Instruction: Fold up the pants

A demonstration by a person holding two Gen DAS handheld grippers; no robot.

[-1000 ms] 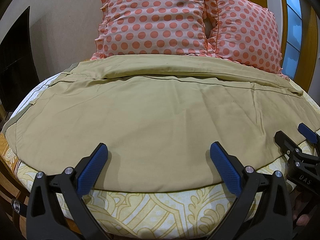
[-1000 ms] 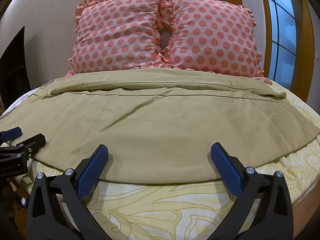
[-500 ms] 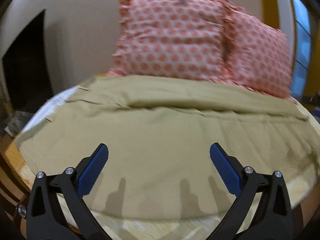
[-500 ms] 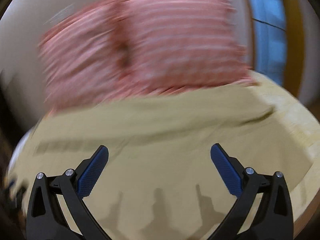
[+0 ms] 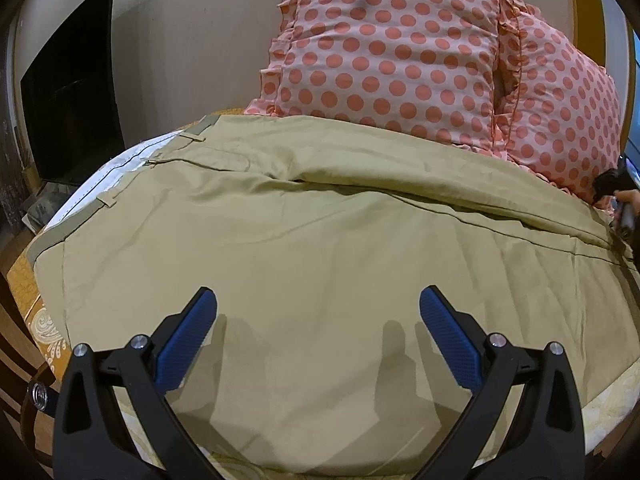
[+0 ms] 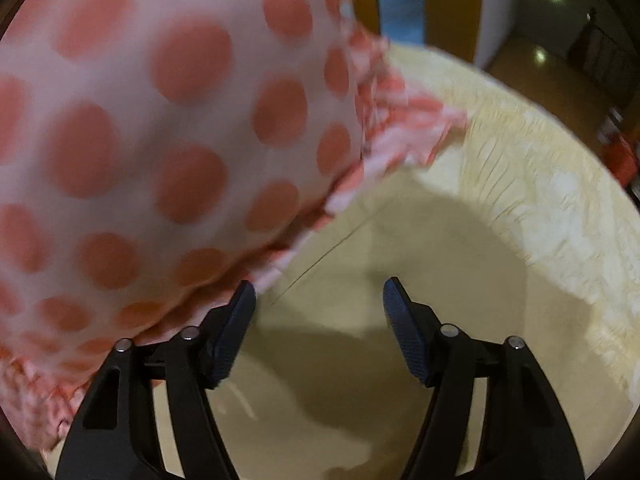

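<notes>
Since a second ago your right gripper point(image 6: 319, 322) has swung to the polka-dot pillow point(image 6: 140, 140), both grippers, left gripper point(image 5: 318, 338) included, empty with jaws apart; khaki pants point(image 5: 320, 240) lie flat on the bed, likely soft, light: pinch waistband point(image 5: 120, 184) and hems.

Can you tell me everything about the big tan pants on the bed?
The pants are khaki-tan, of smooth woven-looking cloth, and lie spread flat across the patterned bedsheet. The waistband with belt loops and a pale lining lies at the left. One long fold or seam runs across the far side, near the two polka-dot pillows. There are soft wrinkles. The left tool hangs open above the near part, not gripping it, and casts shadows on the cloth.
</notes>
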